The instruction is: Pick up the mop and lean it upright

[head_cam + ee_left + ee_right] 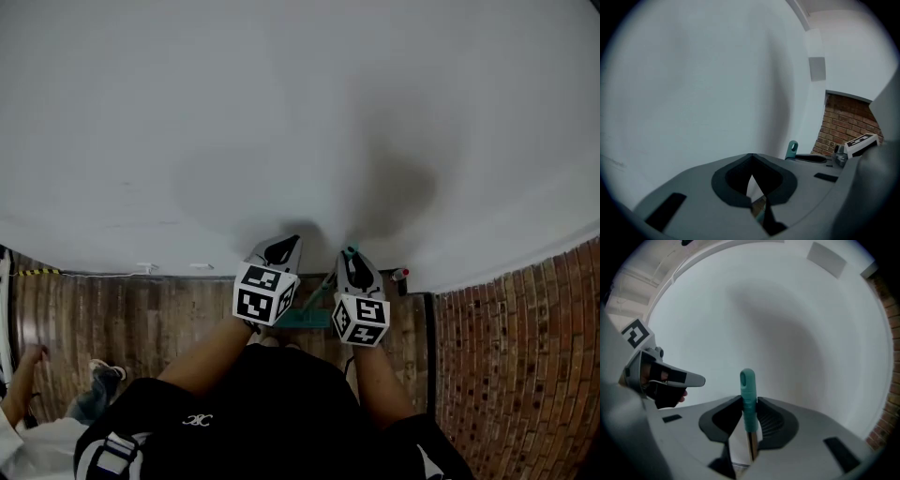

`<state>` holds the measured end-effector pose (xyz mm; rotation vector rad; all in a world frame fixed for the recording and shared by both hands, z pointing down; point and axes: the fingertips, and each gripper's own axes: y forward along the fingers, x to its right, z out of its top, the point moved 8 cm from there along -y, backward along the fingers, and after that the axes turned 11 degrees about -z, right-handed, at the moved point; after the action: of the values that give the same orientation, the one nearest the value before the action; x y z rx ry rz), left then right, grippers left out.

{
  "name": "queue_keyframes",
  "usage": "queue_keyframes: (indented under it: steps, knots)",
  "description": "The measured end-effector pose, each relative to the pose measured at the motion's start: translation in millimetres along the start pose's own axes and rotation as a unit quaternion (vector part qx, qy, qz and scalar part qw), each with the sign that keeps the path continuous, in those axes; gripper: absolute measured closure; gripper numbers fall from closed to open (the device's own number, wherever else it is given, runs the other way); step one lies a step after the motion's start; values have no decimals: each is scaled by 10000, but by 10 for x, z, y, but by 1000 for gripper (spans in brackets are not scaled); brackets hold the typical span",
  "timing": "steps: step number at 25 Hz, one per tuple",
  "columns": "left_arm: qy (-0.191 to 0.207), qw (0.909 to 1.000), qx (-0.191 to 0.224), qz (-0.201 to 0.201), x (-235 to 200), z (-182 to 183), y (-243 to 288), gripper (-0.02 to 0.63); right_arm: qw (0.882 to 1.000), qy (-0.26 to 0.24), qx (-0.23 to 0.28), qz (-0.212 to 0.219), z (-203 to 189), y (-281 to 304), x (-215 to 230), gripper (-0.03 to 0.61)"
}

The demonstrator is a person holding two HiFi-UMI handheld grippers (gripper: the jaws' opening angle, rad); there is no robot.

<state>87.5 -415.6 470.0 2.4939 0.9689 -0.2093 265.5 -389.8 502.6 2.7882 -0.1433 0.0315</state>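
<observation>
Step in hand: leaning. Right gripper (pixel 748 404) clamps mop (pixel 747 385) near teal handle top. Mop upright, head on floor (pixel 141 319) by wall (pixel 281 112). Left gripper (pixel 751 164) closed, empty. Next, likely: rest handle against wall, release slowly.

Black top (pixel 272 412), small white logo (pixel 197 420), white-and-grey striped band (pixel 111 457)

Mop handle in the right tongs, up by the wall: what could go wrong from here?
1. The right tongs pinch the teal plastic mop handle only near its top end, so the pole could swing or slip below the grip.
2. The left tongs are shut and empty, steadying nothing.
3. The white wall looks smooth; once released, the handle tip might slide sideways.
</observation>
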Motion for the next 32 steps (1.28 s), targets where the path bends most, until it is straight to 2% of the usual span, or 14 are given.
queue_keyframes:
  steps: [11, 25, 30, 31, 32]
  knots:
    - [-65, 9997, 51, 221, 54, -23, -93, 618, 9999, -43, -71, 74, 80, 515, -56, 471]
    - [-62, 9996, 105, 237, 80, -41, -243, 618, 9990, -180, -405, 24, 74, 885, -174, 470]
    - [-52, 9998, 100, 191, 49, -53, -297, 618, 9977, -256, -607, -138, 60, 949, -241, 468]
    - [-58, 9998, 102, 177, 44, -56, -303, 618, 9971, -244, -713, -146, 49, 953, -255, 463]
    - [-66, 9998, 102, 161, 42, -58, -304, 618, 9966, -196, -794, -134, 39, 943, -261, 417]
